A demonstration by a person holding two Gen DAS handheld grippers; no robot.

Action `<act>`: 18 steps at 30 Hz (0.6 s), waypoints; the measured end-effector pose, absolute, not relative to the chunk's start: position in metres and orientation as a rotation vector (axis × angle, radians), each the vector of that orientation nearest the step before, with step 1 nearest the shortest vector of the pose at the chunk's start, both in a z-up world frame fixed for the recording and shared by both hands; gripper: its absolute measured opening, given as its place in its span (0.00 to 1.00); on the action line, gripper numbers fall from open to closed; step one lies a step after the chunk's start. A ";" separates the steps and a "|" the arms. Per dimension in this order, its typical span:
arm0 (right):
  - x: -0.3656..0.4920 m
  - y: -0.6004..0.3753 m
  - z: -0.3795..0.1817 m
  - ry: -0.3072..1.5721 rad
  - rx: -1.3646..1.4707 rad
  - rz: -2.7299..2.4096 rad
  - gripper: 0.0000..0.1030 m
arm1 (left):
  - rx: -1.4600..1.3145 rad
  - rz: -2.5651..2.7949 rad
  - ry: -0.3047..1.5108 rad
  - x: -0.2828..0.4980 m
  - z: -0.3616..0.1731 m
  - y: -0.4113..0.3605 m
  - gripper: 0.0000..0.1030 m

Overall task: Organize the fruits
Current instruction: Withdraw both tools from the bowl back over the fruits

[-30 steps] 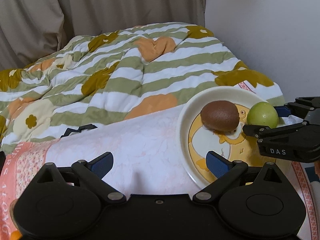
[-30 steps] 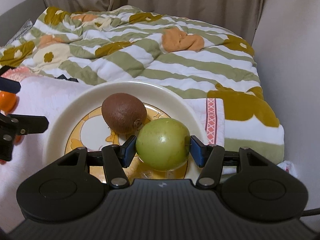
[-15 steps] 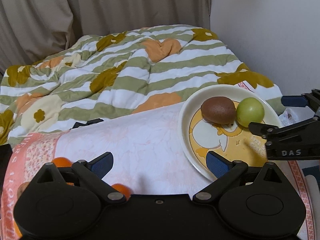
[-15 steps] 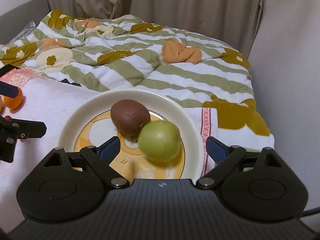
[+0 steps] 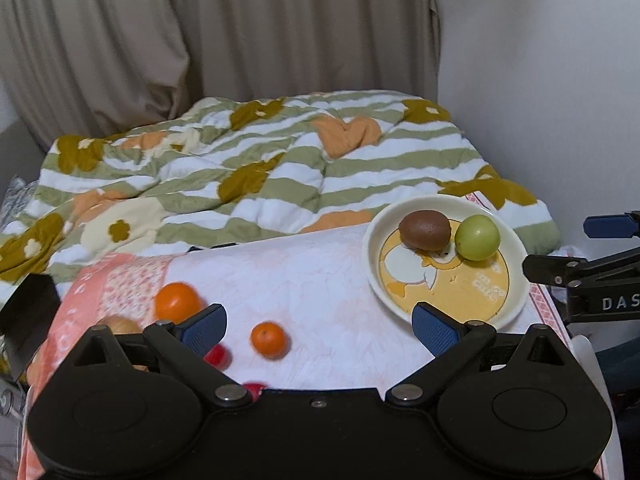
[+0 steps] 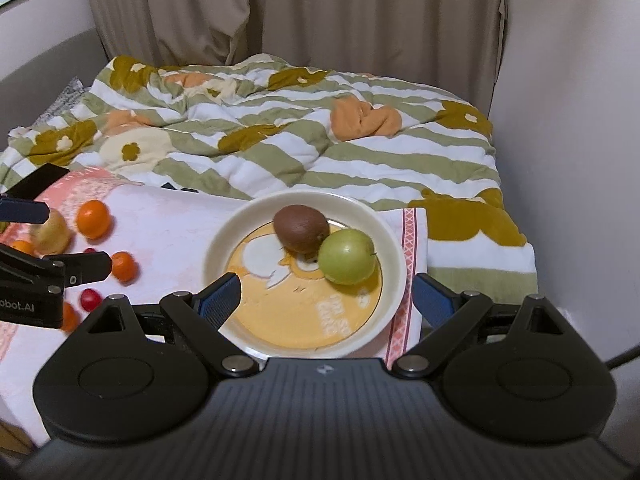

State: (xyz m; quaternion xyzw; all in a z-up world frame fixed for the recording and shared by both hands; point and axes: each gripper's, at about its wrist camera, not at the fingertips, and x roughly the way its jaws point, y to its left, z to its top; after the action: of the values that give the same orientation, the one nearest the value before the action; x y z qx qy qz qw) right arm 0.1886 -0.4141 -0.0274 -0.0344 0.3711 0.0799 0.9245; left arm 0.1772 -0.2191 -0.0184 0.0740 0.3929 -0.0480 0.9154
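A cream plate (image 6: 232,232) (image 5: 374,252) with a yellow picture lies on a white-pink towel (image 5: 320,280). On it sit a brown kiwi (image 6: 301,227) (image 5: 425,229) and a green apple (image 6: 347,256) (image 5: 477,237), touching. My right gripper (image 6: 326,300) is open and empty, pulled back above the plate's near rim. My left gripper (image 5: 320,326) is open and empty above the towel. Two oranges (image 5: 176,302) (image 5: 269,340), red cherry tomatoes (image 5: 218,356) and a yellowish fruit (image 6: 51,232) lie at the towel's left end.
A green-striped flowered quilt (image 5: 260,168) covers the bed behind the towel. Curtains (image 6: 320,12) hang at the back and a white wall (image 6: 568,120) stands close on the right. A dark object (image 5: 28,312) sits at the towel's left edge.
My right gripper opened, left the green apple on the plate beside the kiwi, and drew back. My left gripper also pulled back and up, bringing the oranges and tomatoes into view.
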 end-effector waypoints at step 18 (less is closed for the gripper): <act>0.096 -0.322 0.005 0.746 -0.006 0.182 1.00 | 0.090 -0.011 0.743 0.076 -0.001 -0.090 0.98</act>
State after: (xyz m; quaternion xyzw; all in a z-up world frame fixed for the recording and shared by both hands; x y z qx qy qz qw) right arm 0.0959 -0.3218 0.0053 -0.0031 0.3641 0.0886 0.9271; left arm 0.0762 -0.0902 -0.0013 0.0441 0.3628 -0.0055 0.9308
